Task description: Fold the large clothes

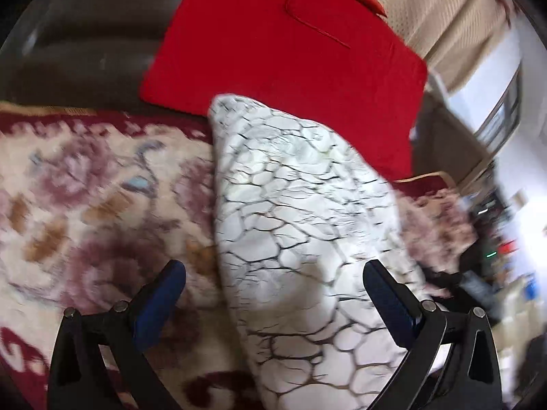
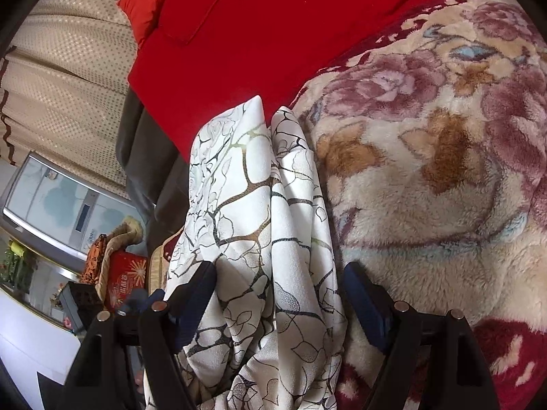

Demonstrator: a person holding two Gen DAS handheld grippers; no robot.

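A white garment with a dark and gold branch print (image 1: 301, 212) lies folded in a long strip on a floral fleece blanket (image 1: 85, 188). My left gripper (image 1: 273, 287) is open, its blue-padded fingers (image 1: 160, 300) standing apart on either side of the strip's near end. The left wrist view is blurred. In the right wrist view the same garment (image 2: 259, 225) runs away from me in loose folds. My right gripper (image 2: 277, 294) is open, with the cloth lying between its fingers (image 2: 365, 304), not pinched.
A red cushion or quilt (image 1: 283, 51) lies just beyond the garment's far tip, also in the right wrist view (image 2: 273, 34). The blanket (image 2: 427, 171) spreads to the right. Beige curtain (image 2: 61, 68), a grey appliance (image 2: 58, 205) and cluttered boxes (image 2: 119, 280) stand beside the bed's edge.
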